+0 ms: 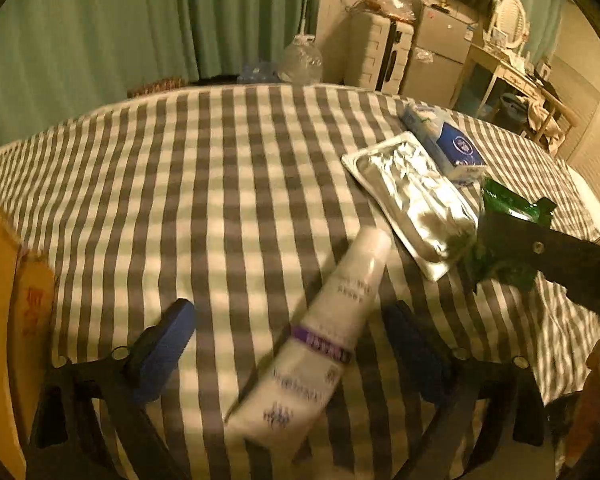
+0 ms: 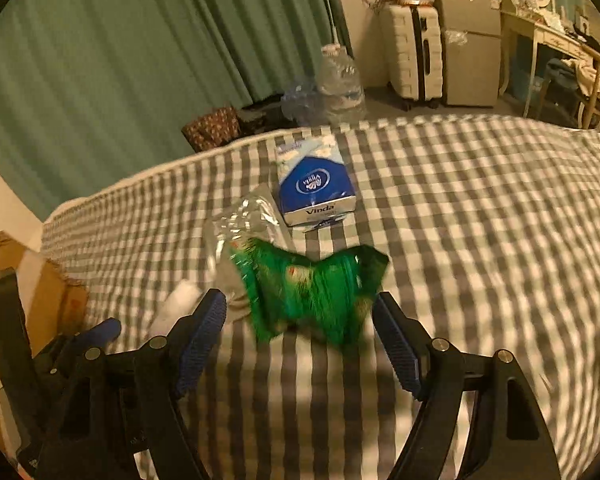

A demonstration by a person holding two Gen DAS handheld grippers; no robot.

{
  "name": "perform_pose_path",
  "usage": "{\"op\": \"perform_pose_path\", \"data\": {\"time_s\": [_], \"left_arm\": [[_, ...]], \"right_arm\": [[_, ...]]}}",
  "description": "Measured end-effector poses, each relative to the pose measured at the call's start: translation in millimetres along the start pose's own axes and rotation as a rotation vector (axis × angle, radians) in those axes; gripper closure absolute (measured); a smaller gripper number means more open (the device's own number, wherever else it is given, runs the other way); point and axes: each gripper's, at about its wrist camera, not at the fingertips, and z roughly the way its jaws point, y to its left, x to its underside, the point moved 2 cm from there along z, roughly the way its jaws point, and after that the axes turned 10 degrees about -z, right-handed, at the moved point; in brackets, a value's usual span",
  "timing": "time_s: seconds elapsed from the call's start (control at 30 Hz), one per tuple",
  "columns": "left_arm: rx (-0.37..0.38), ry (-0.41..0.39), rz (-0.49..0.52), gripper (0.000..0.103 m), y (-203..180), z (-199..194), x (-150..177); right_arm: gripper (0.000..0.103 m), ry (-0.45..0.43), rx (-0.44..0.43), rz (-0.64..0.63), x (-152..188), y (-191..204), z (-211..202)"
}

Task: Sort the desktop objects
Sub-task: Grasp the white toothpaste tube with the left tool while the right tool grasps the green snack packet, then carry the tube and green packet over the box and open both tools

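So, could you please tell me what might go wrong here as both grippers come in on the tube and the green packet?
1. The white tube lies slanted between the open left gripper, so closing may pinch only one edge and spin it.
2. The green packet is crumpled and overlaps the silver pouch; the right gripper could drag both.
3. The right gripper's finger is close beside the left's workspace; they might collide.

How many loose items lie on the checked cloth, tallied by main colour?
White: 1, the tube
Silver: 1, the foil pack
Green: 1, the green packet
Blue and white: 1, the tissue pack
Total: 4
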Motion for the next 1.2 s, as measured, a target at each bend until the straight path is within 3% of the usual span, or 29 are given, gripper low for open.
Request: {"op": "perform_pose_path", "data": {"time_s": [0.07, 0.13, 0.17, 0.2, 0.23, 0.47, 0.67, 0.93, 1.2], "left_arm": [[0.013, 0.001, 0.032, 0.023, -3.7, -0.1, -1.5], [0.033, 0.008, 0.049, 0.05, -6.0, -2.9, -2.5], [0.046, 0.016, 0.052, 0.056, -6.6, -4.1, -2.8], [0.058, 0.025, 0.053, 0.069, -6.7, -5.8, -2.5], [0.059, 0.025, 0.052, 0.075, -8.2, -6.1, -4.8], [0.06, 0.037, 0.05, 0.077, -8.5, -21.4, -3.9], [0.079, 0.005, 0.018, 0.077, -7.7, -61.8, -9.6], [0.119, -0.099, 0.026, 0.077, -17.2, -152.7, -25.6], [0.117, -0.199, -0.021, 0.077, 12.7, -249.7, -40.7]], "right_arm": [[0.029, 0.006, -0.016, 0.01, -3.3, -0.9, 4.9], [0.041, 0.014, -0.008, -0.01, -3.9, 0.0, 6.7], [0.05, 0.026, -0.009, -0.018, -3.3, -0.2, 8.8], [0.06, 0.045, -0.015, -0.017, -2.1, -0.9, 10.6], [0.061, 0.047, -0.02, -0.007, -0.4, -2.6, 10.2], [0.068, 0.012, -0.01, 0.007, 6.7, -5.2, -11.1], [0.068, -0.034, -0.033, 0.02, 6.4, -7.2, -42.2], [0.068, -0.097, -0.053, 0.006, 13.8, 14.1, -106.4], [0.068, -0.186, -0.098, -0.096, 10.9, 80.7, -181.0]]}}
